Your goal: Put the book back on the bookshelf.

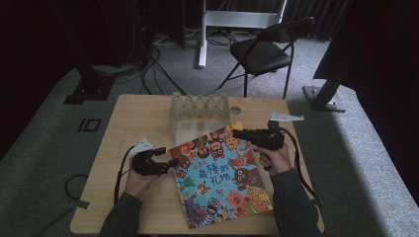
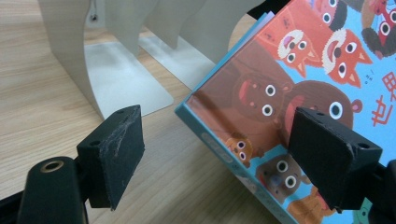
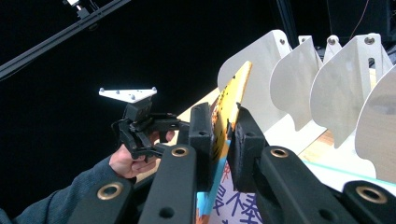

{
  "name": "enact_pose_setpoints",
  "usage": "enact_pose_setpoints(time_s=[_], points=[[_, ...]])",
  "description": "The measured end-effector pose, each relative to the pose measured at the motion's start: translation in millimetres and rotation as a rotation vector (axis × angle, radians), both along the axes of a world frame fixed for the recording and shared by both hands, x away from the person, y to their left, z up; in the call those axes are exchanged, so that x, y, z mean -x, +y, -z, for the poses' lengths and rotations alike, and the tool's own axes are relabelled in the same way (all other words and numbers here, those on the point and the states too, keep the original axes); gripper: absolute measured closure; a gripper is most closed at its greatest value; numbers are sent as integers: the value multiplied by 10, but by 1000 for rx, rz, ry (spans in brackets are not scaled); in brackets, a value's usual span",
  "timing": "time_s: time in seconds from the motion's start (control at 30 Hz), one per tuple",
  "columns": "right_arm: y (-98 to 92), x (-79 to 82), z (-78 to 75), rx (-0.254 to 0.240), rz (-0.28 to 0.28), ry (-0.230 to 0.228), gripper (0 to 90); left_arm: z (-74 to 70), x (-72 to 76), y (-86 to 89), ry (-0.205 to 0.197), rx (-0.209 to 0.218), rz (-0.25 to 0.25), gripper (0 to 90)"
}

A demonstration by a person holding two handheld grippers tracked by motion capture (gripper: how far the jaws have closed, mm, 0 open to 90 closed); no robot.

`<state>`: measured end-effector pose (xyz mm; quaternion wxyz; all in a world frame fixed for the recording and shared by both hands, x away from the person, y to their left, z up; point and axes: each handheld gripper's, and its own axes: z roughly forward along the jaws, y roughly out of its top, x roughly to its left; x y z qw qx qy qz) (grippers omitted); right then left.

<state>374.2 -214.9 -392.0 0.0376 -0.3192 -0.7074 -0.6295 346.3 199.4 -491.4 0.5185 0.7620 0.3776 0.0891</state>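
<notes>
A: We've got the picture book (image 1: 222, 175) flat-ish on the table (image 1: 133, 123), lying askew, just in front of the white divider rack (image 1: 199, 116).

B: Yep. Left gripper (image 1: 170, 163) sits at the book's left edge, abt mid-height, its grey plate (image 1: 141, 145) up and left of the book. Can't tell from here if the jaws touch the cover.

A: Right gripper (image 1: 237, 133) is on the book's far right corner, jaws closed on that corner.

B: Both sleeves come in either side of the book. Black folding chair (image 1: 264, 52) stands well behind the book, past the rack.
</notes>
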Motion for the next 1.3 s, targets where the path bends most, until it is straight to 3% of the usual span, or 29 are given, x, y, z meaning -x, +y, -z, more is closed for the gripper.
enact_pose_setpoints(time_s=[0.27, 0.43, 0.57, 0.8, 0.93, 1.03, 1.3], points=[[0, 3, 0, -1, -3, -5, 815, -27, -42, -80, 5, 24, 68, 201], [1, 4, 0, -2, -4, -9, 814, -8, -62, -81, 17, 46, 81, 194], [2, 7, 1, -3, -5, -13, 814, 29, -85, -83, 65, 64, 110, 167], [0, 16, 1, -3, -2, -16, 813, 57, -106, -91, 87, 95, 128, 159], [3, 14, 4, 0, 0, -16, 813, 89, -127, -117, 126, 118, 165, 157], [0, 17, 5, 3, 1, -18, 813, 89, -129, -118, 125, 122, 168, 158], [-25, 20, 45, 9, 12, -18, 810, 76, -149, -70, 164, 160, 193, 255]])
